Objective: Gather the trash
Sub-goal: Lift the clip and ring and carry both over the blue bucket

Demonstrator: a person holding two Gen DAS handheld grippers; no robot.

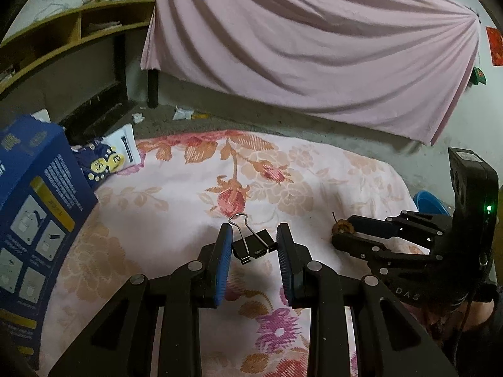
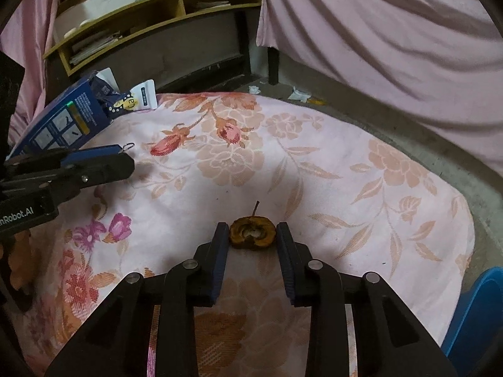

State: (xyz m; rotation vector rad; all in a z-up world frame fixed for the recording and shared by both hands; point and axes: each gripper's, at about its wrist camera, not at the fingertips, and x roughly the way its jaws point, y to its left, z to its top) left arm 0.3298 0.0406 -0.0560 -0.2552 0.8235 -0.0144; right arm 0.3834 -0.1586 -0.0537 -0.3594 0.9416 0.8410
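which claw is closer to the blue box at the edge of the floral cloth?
Left. The left claw, shut on a binder clip, sits just beside the blue box. The right claw, gripping the browned fruit core, is farther across the cloth.

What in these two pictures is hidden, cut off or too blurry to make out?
- Blue box: cut off by the left edge in the left wrist view; its small print is too blurred to read.
- Blue tub: only a corner shows, at the right wrist view's edge.
- Binder clip: its lower end is hidden between the left tool and its fingers.
- Brown fruit core: its underside rests unseen on the flowered cloth, within the right tool.
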